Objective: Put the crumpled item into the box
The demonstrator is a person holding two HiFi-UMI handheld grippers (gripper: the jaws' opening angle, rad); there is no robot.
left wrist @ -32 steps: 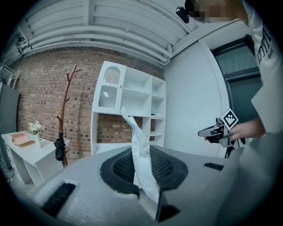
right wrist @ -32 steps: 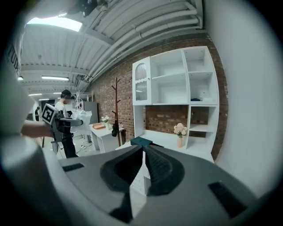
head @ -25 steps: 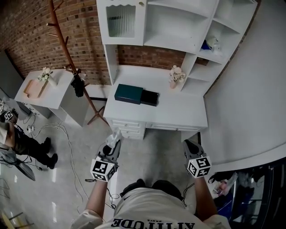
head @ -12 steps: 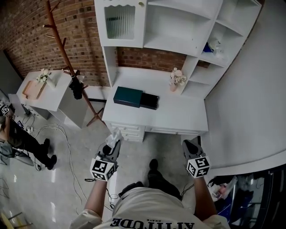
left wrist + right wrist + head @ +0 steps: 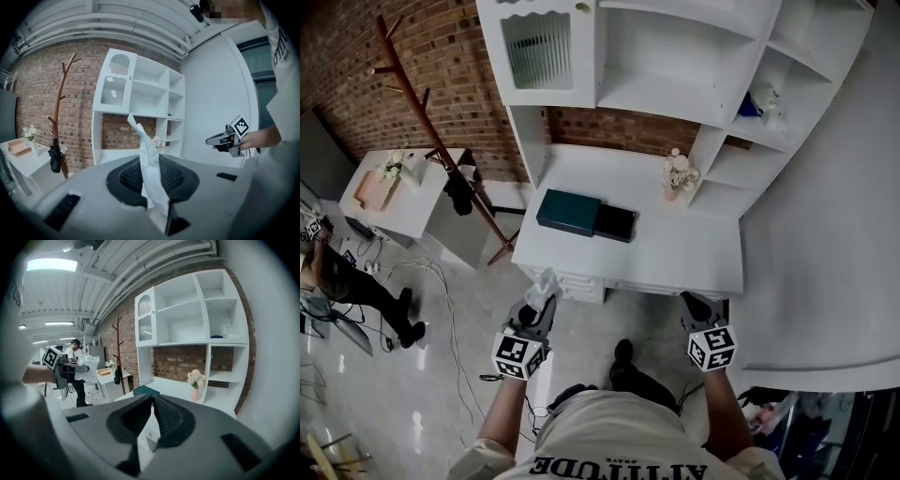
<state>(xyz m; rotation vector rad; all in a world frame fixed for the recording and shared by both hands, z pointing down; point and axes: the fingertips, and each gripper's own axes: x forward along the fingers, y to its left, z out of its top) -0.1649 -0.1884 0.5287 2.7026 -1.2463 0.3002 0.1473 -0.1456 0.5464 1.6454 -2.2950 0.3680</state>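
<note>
The step in hand is the carry. The left gripper (image 5: pixel 538 303) has its jaws clenched on the crumpled item (image 5: pixel 149 173), a twisted piece of white paper or wrapping that stands up out of the jaws with its lower end pinched between them. The right gripper (image 5: pixel 692 306) is empty, its jaws drawn together at the tips with nothing between them.

Both grippers hang over the floor just short of the front edge of the white desk (image 5: pixel 680 253), the left one off the front left corner and the right one off the front right. The dark teal box (image 5: pixel 569 211) lies on the left half of the desk, about midway between the front and back edges, well apart from the item. A blacker part (image 5: pixel 615 223) juts from its right end — possibly a slid-out tray, though whether its top is open to receive anything cannot be told from here.

The next move likely calls for carrying the item over the front edge to the box. If the box proves shut, the free right gripper would have to open or steady it before the left jaws let go.
</note>
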